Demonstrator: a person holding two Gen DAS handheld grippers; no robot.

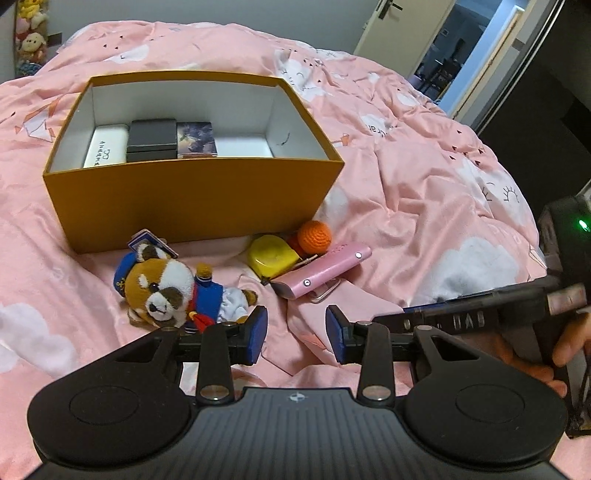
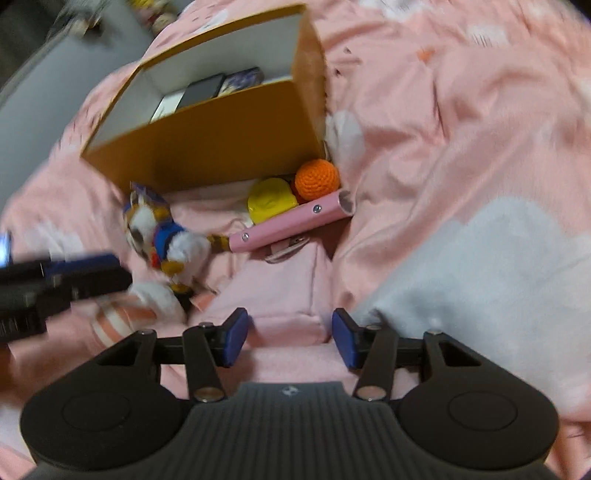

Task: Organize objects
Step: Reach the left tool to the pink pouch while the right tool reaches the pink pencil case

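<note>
An orange cardboard box (image 1: 192, 199) stands open on the pink bed. Inside it lie a white box (image 1: 105, 147), a black box (image 1: 152, 140) and a picture-printed box (image 1: 195, 140). In front of the box lie a plush animal in a blue sailor suit (image 1: 166, 291), a yellow tape measure (image 1: 271, 256), an orange crochet ball (image 1: 314, 236) and a pink case (image 1: 325, 271). My left gripper (image 1: 297, 334) hovers open just right of the plush, with only bedding between its pads. My right gripper (image 2: 290, 338) is open over bare duvet, nearer than the pink case (image 2: 291, 221). The right wrist view is blurred.
The pink duvet (image 1: 424, 192) with white cloud prints is rumpled into folds around the objects. A hand (image 1: 569, 347) holds the right gripper at the right edge. An open doorway (image 1: 461, 55) is at the far right and stuffed toys (image 1: 31, 33) at the far left.
</note>
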